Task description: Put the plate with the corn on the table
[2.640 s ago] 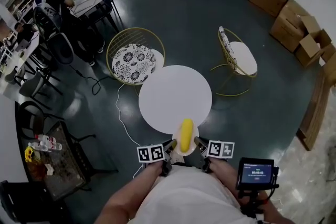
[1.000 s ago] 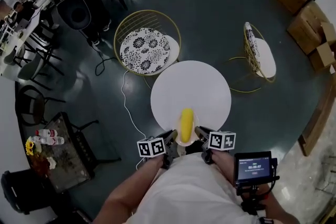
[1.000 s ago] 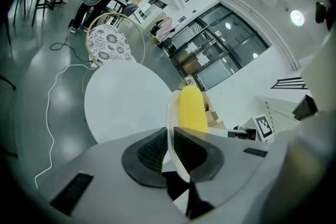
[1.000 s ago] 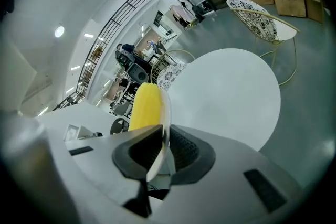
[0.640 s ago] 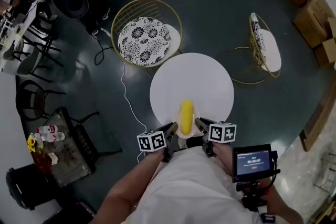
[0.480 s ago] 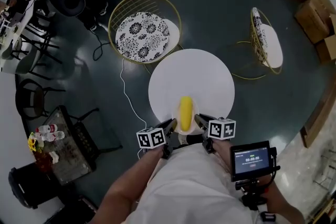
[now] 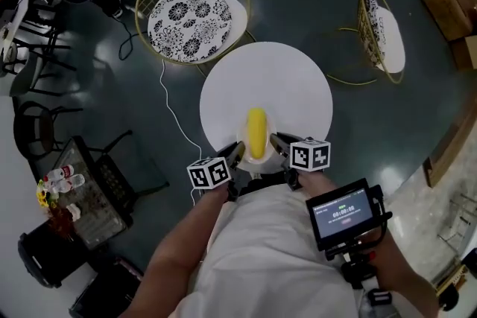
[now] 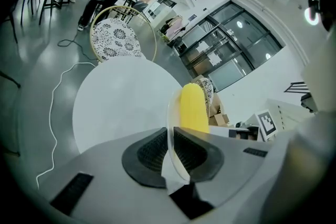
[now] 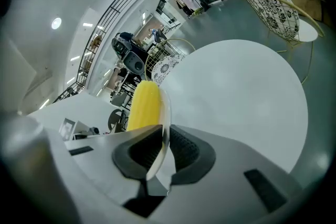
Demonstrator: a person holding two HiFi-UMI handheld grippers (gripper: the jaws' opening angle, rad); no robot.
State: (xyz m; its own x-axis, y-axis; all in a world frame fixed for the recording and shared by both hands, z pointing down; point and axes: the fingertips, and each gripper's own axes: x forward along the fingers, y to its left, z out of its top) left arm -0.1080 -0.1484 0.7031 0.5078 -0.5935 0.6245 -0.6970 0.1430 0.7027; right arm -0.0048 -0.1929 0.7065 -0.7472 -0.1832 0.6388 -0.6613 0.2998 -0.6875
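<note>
A yellow corn cob (image 7: 256, 132) lies on a small clear plate (image 7: 244, 157), held over the near edge of the round white table (image 7: 298, 89). My left gripper (image 7: 235, 155) is shut on the plate's left rim (image 8: 170, 123), and the corn (image 8: 192, 107) rises just beyond its jaws. My right gripper (image 7: 276, 144) is shut on the plate's right rim (image 9: 164, 128), with the corn (image 9: 143, 105) to the left of its jaws. Whether the plate touches the tabletop cannot be told.
A gold wire chair with a patterned cushion (image 7: 188, 13) stands behind the table at the left. A second chair (image 7: 384, 24) stands at the right. A white cable (image 7: 173, 115) trails on the dark floor. A low glass table with bottles (image 7: 78, 194) is at the left.
Both grippers have carried the plate with the corn forward from in front of the table to over its near edge. The view has closed in on the table.
</note>
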